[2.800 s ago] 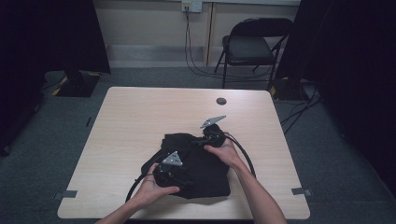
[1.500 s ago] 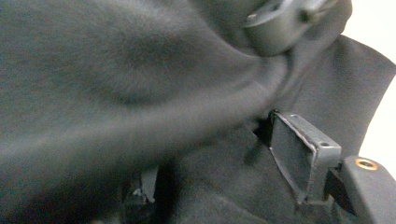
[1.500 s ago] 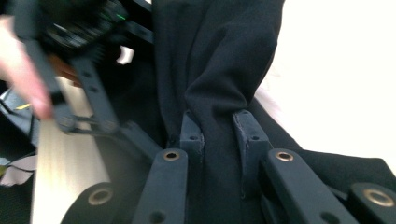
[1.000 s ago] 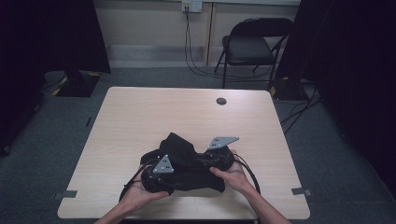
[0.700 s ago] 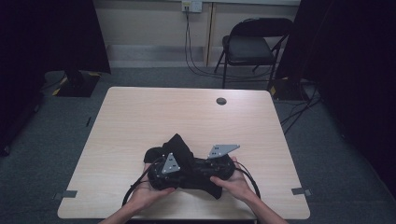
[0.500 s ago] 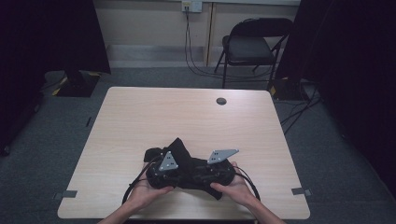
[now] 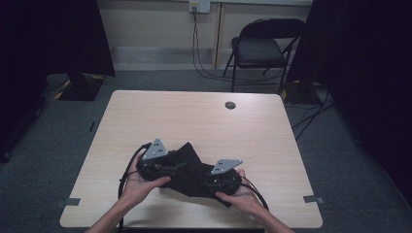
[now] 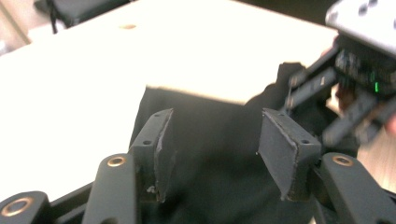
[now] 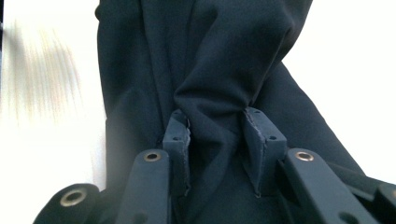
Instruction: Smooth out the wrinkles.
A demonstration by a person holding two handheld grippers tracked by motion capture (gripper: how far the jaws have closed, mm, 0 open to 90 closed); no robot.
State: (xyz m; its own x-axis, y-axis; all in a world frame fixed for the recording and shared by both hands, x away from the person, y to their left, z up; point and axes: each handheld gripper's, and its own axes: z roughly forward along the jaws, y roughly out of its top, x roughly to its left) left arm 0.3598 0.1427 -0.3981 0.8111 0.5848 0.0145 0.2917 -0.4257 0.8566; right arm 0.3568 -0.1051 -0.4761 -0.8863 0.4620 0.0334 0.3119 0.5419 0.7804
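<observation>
Folding of a black, crumpled cloth garment at the near edge of the pale wooden table. Right gripper has its jaws narrowed on a bunched ridge of the fabric; their gap has just lessened. Left gripper stands parted over the cloth, pads apart from it, jaws having just widened. Likely next: the left one must regrip an edge. No containers are present.
</observation>
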